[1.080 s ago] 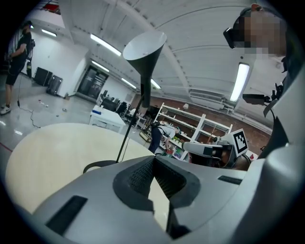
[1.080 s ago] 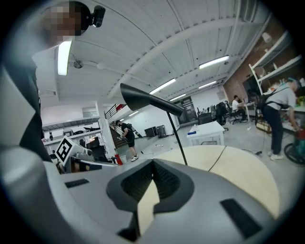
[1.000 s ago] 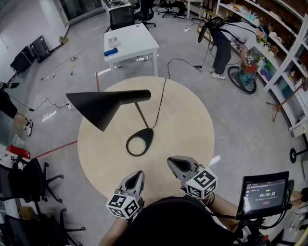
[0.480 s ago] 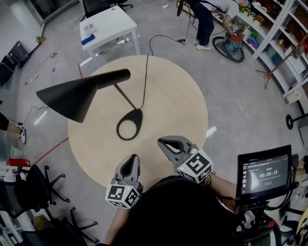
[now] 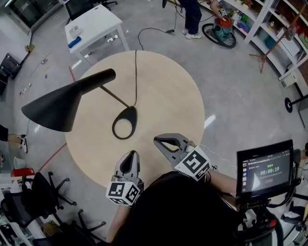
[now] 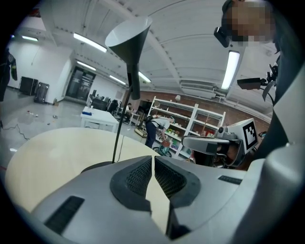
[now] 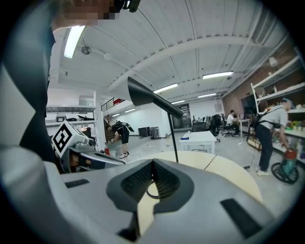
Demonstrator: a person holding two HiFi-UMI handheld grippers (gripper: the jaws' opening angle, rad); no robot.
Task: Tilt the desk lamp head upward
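Observation:
The black desk lamp stands on the round wooden table (image 5: 178,96). Its cone head (image 5: 60,104) reaches out to the left and its ring base (image 5: 124,123) lies near the table's middle. A thin stem (image 5: 114,96) joins them, and a black cord (image 5: 136,72) runs to the far edge. Both grippers hover over the near edge, apart from the lamp. My left gripper (image 5: 130,157) is shut and empty. My right gripper (image 5: 158,141) is shut and empty too. The left gripper view has the lamp head (image 6: 128,35) high above the jaws (image 6: 153,164). The right gripper view has it (image 7: 147,97) ahead of the jaws (image 7: 152,167).
A small white table (image 5: 94,26) stands beyond the round one. A screen on a stand (image 5: 265,172) is at my right, office chairs (image 5: 36,202) at my left. A person (image 5: 192,14) bends by shelves (image 5: 276,33) at the far right. Cables lie on the floor.
The head view has swung, so the lamp and table now sit further left and higher in the picture. Both grippers stay shut by the near edge, slightly rolled.

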